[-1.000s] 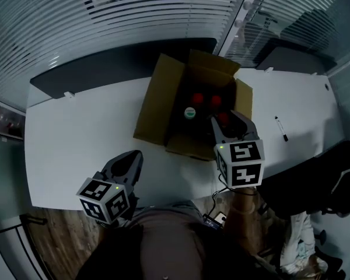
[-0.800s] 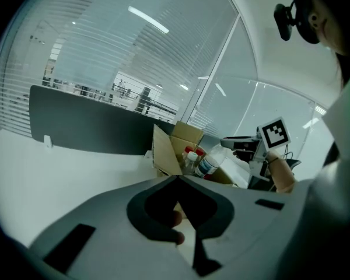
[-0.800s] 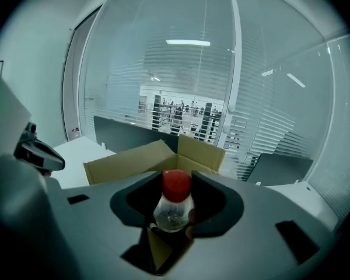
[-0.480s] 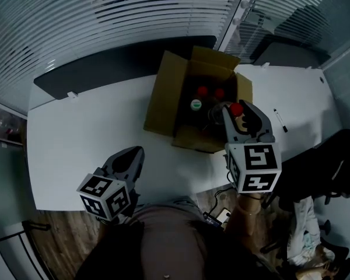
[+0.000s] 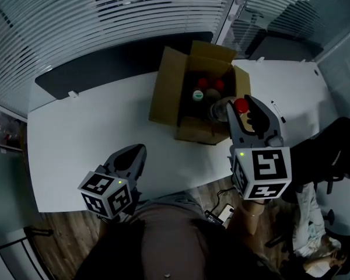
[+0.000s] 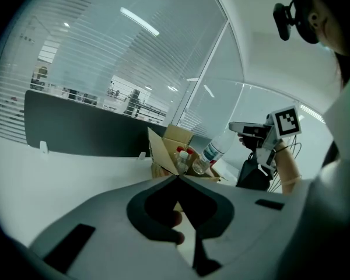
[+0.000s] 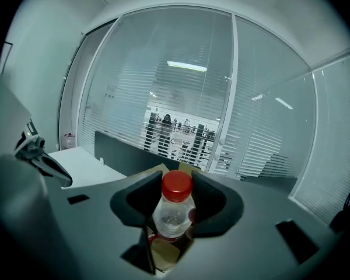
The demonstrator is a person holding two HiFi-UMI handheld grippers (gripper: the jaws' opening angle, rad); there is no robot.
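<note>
Clear plastic bottle (image 5: 221, 107), red cap: clamped near the neck between the jaws of the right gripper (image 5: 245, 114). It is held tilted, with its base towards the cardboard box (image 5: 163, 89).

- **Position:** raised over the right side of the box, touching nothing but the jaws.
- **Change over the last second:** the bottle was low in the box opening and is now lifted clear of the rim, so the lift-out looks complete.
- **Box:** open, flaps up, on the white tabletop (image 5: 87, 127). Three capped bottles (image 5: 203, 84) stay inside, two with red caps and one with a pale cap.
- **Left gripper** (image 5: 137, 154): jaws together with nothing between them, low over the near tabletop edge. It is well apart from the box and has not moved.
</note>
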